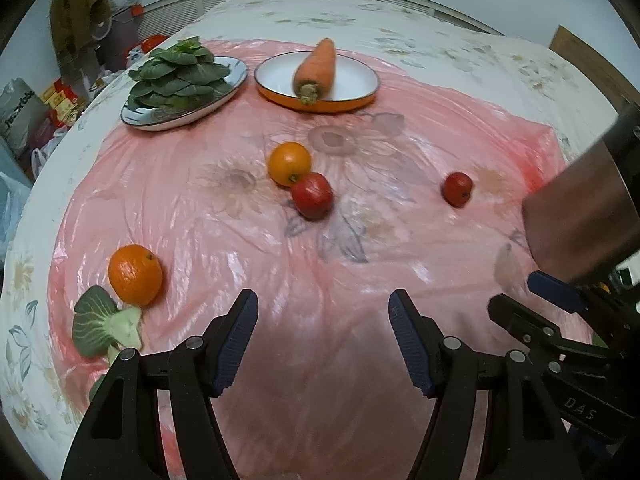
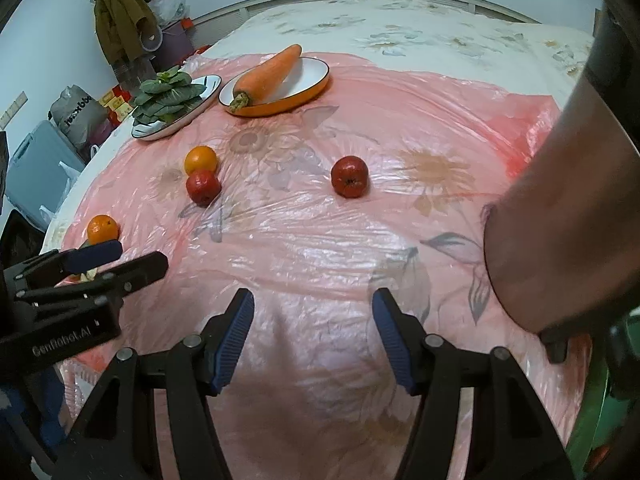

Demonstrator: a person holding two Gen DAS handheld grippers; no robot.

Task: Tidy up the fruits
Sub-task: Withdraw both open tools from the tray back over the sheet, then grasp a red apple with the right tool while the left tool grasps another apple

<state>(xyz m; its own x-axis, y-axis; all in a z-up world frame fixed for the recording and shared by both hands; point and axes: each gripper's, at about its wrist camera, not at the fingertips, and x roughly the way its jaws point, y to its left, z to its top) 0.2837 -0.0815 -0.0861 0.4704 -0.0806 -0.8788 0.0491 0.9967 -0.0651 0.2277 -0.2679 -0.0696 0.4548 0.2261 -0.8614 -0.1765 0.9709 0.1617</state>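
On the pink plastic sheet lie two oranges and two red apples. One orange (image 1: 289, 163) touches a red apple (image 1: 312, 196) mid-table; they also show in the right wrist view, orange (image 2: 200, 160) and apple (image 2: 203, 187). A second apple (image 1: 457, 189) (image 2: 349, 176) lies alone to the right. A second orange (image 1: 135, 274) (image 2: 103, 229) lies near left. My left gripper (image 1: 323, 316) is open and empty above the near sheet. My right gripper (image 2: 313, 312) is open and empty; it also shows in the left wrist view (image 1: 516, 300).
An orange-rimmed plate (image 1: 360, 80) (image 2: 316, 76) holds a carrot (image 1: 316, 70) (image 2: 268, 76) at the back. A blue-rimmed plate (image 1: 236, 84) holds leafy greens (image 1: 180, 76) beside it. A loose green leaf (image 1: 106, 322) lies near left. Clutter stands beyond the table's left edge.
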